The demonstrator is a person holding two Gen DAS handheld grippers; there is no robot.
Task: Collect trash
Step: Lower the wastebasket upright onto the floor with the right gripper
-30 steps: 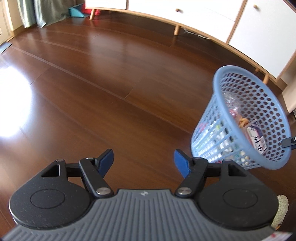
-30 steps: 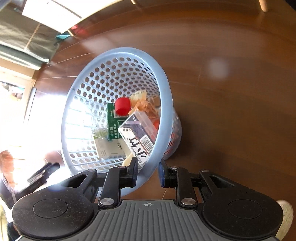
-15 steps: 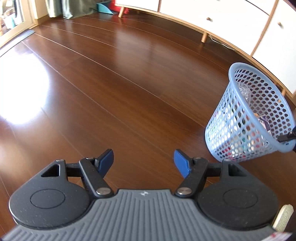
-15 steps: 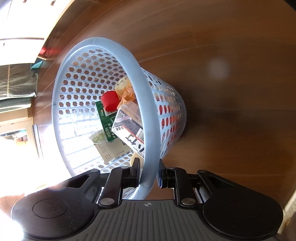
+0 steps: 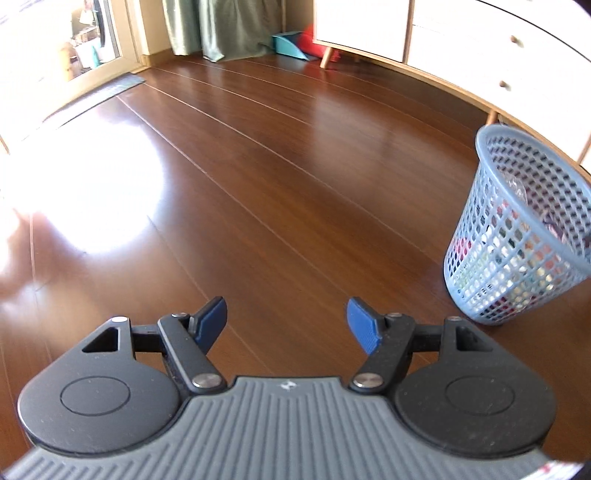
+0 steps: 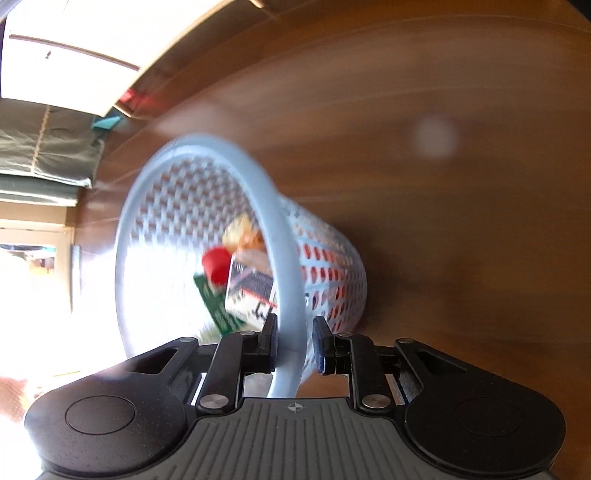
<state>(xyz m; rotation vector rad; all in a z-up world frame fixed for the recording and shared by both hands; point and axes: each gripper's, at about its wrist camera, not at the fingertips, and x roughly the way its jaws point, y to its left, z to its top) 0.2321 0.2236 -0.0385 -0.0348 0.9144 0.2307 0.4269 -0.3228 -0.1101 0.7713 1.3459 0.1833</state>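
A light blue mesh basket (image 5: 517, 236) stands upright on the dark wooden floor at the right of the left wrist view, with mixed trash inside. My left gripper (image 5: 286, 319) hovers open over bare floor, well left of the basket and holding nothing. In the blurred right wrist view my right gripper (image 6: 294, 341) is shut on the near rim of the basket (image 6: 284, 258), one finger inside and one outside. Inside lie a red cap (image 6: 216, 266), a green packet (image 6: 214, 306), a white barcoded box (image 6: 251, 291) and an orange wrapper (image 6: 243, 232).
A white cabinet on wooden legs (image 5: 480, 44) runs along the wall behind the basket. A green curtain (image 5: 221, 26) and a teal dustpan (image 5: 290, 46) are in the far corner. A glass door (image 5: 55, 48) lets in a bright glare patch (image 5: 85, 192) on the floor.
The basket has gone from tilted and raised to upright on the floor. The left gripper's view has pulled back and swung left. The right view is now motion-blurred; its grip on the rim holds.
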